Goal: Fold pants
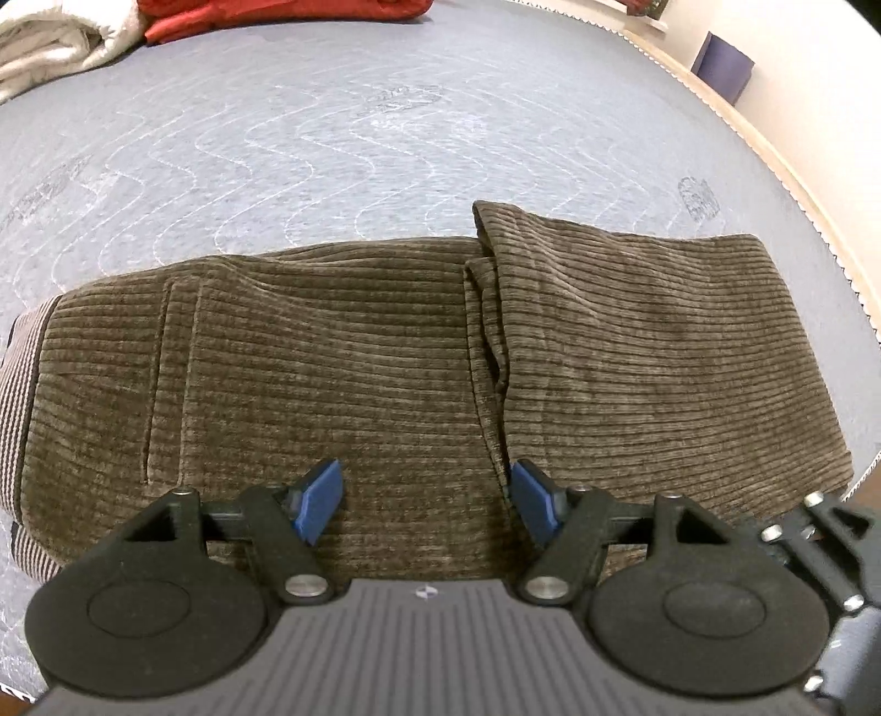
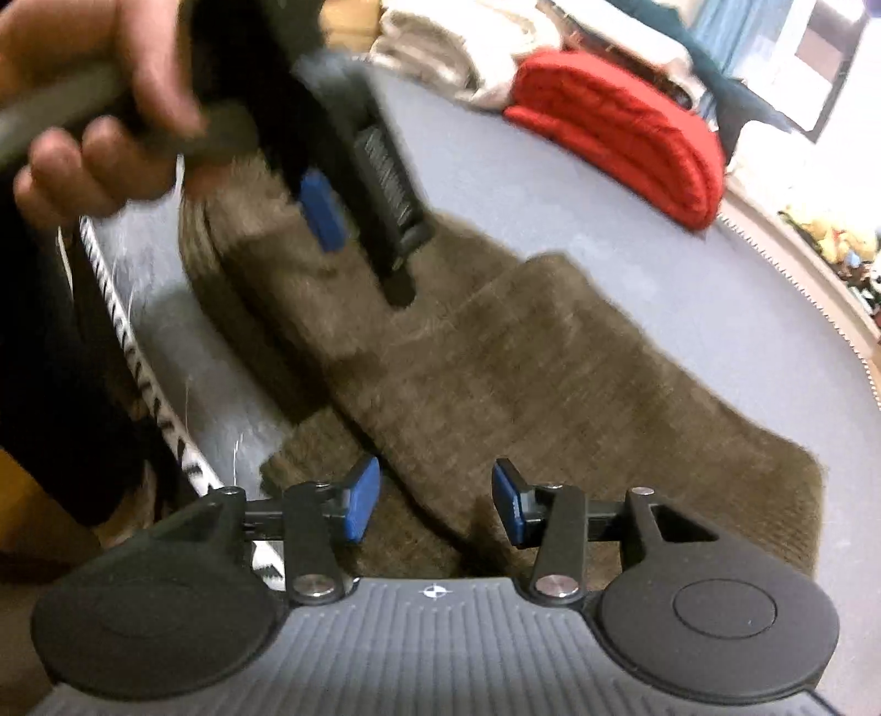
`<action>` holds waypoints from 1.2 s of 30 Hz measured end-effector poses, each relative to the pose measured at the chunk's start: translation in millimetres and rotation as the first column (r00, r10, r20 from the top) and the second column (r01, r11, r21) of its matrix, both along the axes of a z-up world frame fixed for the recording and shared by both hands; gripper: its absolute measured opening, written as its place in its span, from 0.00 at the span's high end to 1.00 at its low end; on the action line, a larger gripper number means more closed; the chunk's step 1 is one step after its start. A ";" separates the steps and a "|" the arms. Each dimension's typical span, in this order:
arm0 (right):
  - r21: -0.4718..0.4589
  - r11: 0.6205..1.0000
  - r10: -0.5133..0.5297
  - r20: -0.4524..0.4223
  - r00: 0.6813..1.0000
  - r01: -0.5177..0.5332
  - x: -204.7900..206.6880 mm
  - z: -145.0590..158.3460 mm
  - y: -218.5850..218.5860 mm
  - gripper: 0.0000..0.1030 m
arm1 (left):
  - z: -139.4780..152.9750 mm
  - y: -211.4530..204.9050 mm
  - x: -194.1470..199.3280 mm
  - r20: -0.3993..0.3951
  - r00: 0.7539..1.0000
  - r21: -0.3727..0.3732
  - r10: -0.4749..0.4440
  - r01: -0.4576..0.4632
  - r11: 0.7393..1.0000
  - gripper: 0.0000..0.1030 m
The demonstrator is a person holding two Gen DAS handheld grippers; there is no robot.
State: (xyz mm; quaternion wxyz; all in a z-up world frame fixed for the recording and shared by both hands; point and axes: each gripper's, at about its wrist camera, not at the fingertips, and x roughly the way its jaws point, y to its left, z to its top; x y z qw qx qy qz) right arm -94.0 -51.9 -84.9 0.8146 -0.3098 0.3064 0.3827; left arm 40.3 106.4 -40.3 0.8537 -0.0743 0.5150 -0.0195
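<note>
your left gripper (image 1: 427, 504) and right gripper (image 2: 435, 504) gape empty over the corduroy pants (image 1: 330, 352); legs lie folded over beyond the fingers, final fold likely left.

One pair of brown corduroy pants (image 1: 341, 352). One red folded cloth (image 2: 622, 132). One white bundle of bedding (image 1: 49, 49). One grey quilted mattress (image 1: 330, 154). Two grippers: left gripper (image 1: 427, 498), right gripper (image 2: 435, 504). One hand (image 2: 93, 126). Four blue pads (image 1: 319, 501).
</note>
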 end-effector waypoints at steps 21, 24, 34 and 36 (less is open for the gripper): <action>-0.063 0.971 0.229 -0.009 0.973 -0.229 -23.1 -4.8 -30.8 0.91 | -1.7 7.3 16.3 0.007 0.998 -0.165 0.070 -0.068 0.984 0.29; -0.007 0.977 0.212 -0.008 0.977 -0.212 -21.5 4.1 -24.7 0.77 | -5.5 11.4 25.5 -0.003 0.994 -0.290 0.110 -0.106 0.951 0.31; 0.364 0.861 -0.293 -0.217 0.931 0.355 60.6 59.3 -101.8 0.53 | -35.7 -21.5 70.0 -0.054 0.991 -0.222 0.126 -0.135 0.966 0.33; 0.361 0.784 -0.438 -0.254 0.862 0.504 73.3 59.1 -128.2 0.46 | -34.5 -31.9 72.5 -0.035 0.996 -0.216 0.084 -0.090 0.972 0.45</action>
